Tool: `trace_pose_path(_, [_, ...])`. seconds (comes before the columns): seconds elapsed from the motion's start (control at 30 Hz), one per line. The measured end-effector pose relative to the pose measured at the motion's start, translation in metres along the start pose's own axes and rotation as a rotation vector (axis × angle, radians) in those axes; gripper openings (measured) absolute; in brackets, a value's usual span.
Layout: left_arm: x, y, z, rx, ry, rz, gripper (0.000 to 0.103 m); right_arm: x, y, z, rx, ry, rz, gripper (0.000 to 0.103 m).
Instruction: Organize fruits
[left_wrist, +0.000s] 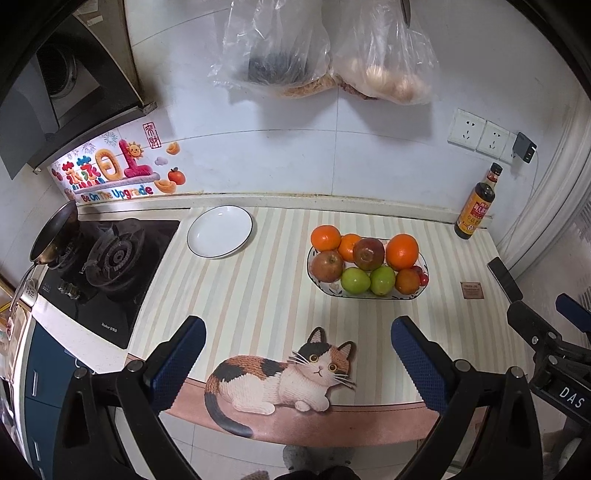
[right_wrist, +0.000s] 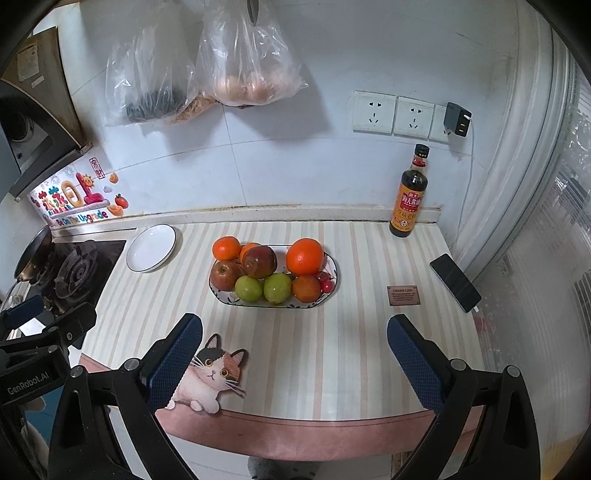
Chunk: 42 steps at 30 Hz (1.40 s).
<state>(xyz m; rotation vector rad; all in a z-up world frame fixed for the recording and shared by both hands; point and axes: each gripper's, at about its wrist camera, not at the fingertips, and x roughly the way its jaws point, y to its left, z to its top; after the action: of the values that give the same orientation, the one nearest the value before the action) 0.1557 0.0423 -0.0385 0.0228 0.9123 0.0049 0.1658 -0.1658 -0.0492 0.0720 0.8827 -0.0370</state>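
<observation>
An oval patterned bowl (left_wrist: 421, 293) (right_wrist: 275, 305) sits on the striped counter mat, heaped with oranges (left_wrist: 402, 251) (right_wrist: 304, 256), red apples (left_wrist: 327, 266) (right_wrist: 225, 276), two green fruits (left_wrist: 355, 280) (right_wrist: 277, 287) and small red cherries (right_wrist: 326, 284). An empty white plate (left_wrist: 219, 230) (right_wrist: 150, 248) lies to the bowl's left, beside the stove. My left gripper (left_wrist: 297, 363) is open and empty above the mat's front edge. My right gripper (right_wrist: 295, 360) is open and empty, also short of the bowl.
A gas stove (left_wrist: 110, 258) with a pan (left_wrist: 55, 236) is at the left. A dark sauce bottle (right_wrist: 410, 195) stands at the back right. A phone (right_wrist: 455, 282) lies at the right edge. Plastic bags (right_wrist: 247, 62) hang on the wall.
</observation>
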Motion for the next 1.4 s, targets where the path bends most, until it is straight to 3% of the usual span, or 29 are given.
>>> trace_pose_path(1.4, [-0.0018, -0.0050, -0.0048, 0.022, -0.006, -0.012, 0.103, -0.0037, -0.0028, -0.0092, 0.000, 0.017, -0.007, 0.102])
